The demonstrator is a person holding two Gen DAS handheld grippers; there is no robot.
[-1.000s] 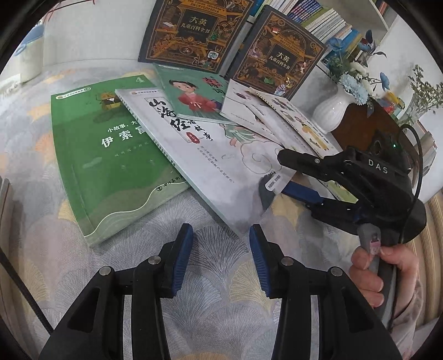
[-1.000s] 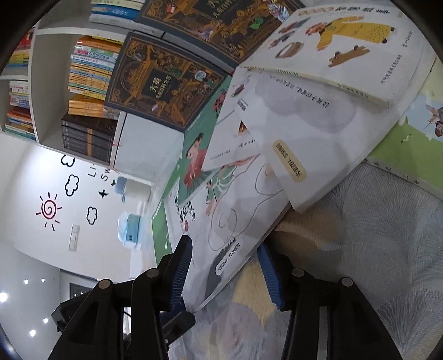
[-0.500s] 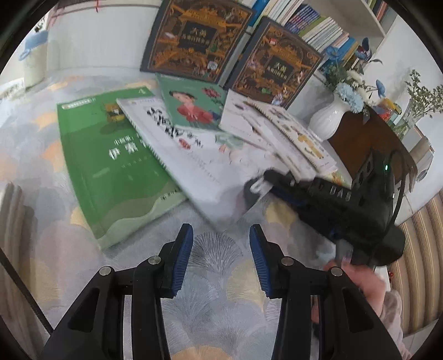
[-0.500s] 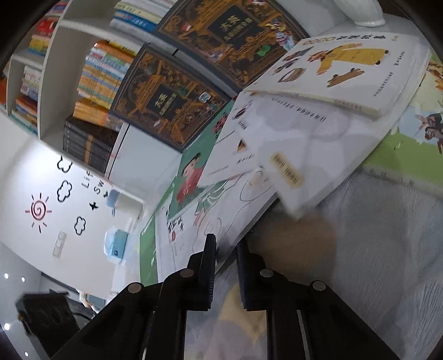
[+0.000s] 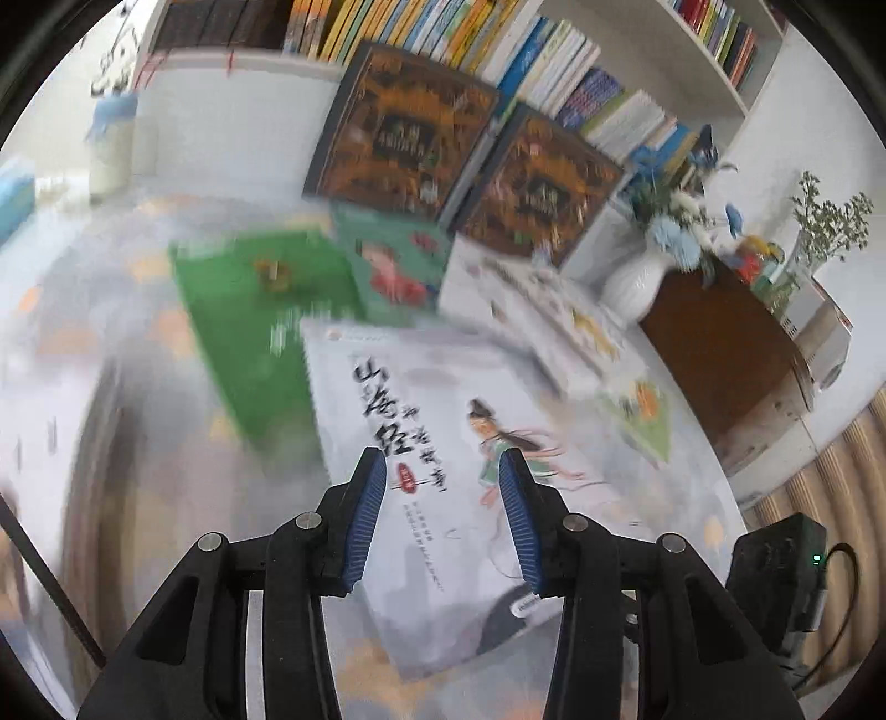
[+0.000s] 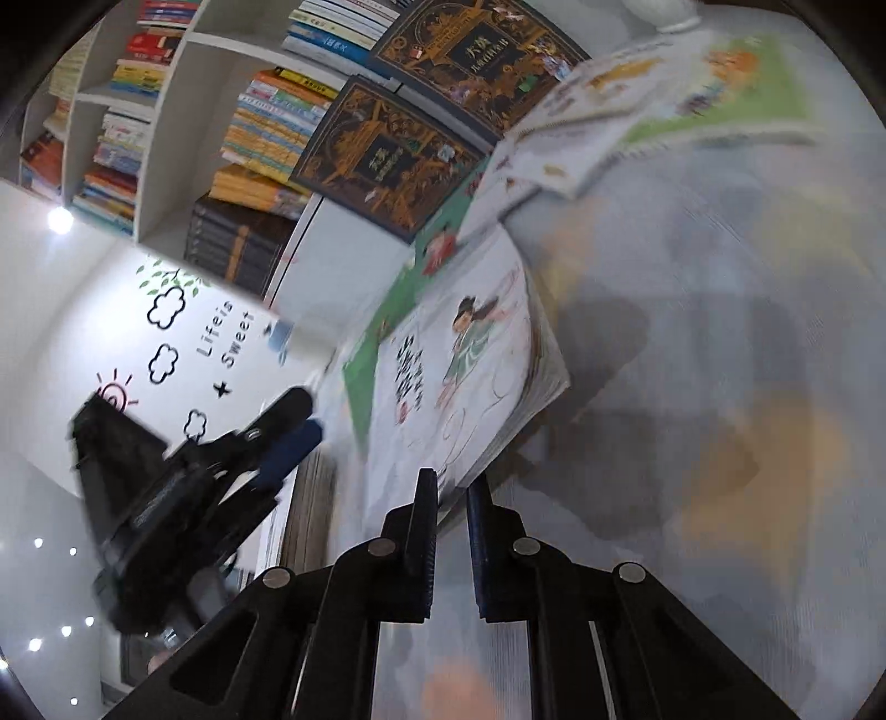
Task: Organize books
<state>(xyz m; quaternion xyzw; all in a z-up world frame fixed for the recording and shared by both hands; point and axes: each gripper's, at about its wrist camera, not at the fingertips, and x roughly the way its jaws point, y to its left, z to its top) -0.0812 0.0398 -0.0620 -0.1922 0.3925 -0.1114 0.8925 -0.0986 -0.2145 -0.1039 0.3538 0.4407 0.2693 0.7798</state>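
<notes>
The white paperback picture book with black brush lettering and a figure in a green robe (image 5: 443,471) lies nearest of the loose books on the patterned grey and orange tabletop (image 5: 166,526), its near right corner taken by the right gripper (image 6: 449,501), whose fingers (image 6: 425,515) are closed down to a narrow slot on the cover edge; in the right wrist view that corner sits raised above the cloth. The left gripper (image 5: 437,498) hovers over the same book with its blue-padded fingers (image 5: 365,515) partly open and nothing between them. Judgement: the step in hand is drawing this book clear of the spread; a thin corner grip lets the pages sag, so the left gripper would do well to support the near left edge before any lift. Its far left part overlaps a green paperback (image 5: 260,321); beyond lie a teal book with a red-dressed figure (image 5: 393,266) and a fan of white illustrated books (image 5: 554,310) to the far right. Two dark ornate hardcovers (image 5: 404,133) lean against the white bookshelf (image 5: 637,33). A white vase of blue flowers (image 5: 637,282) stands far right, a tipping hazard.
</notes>
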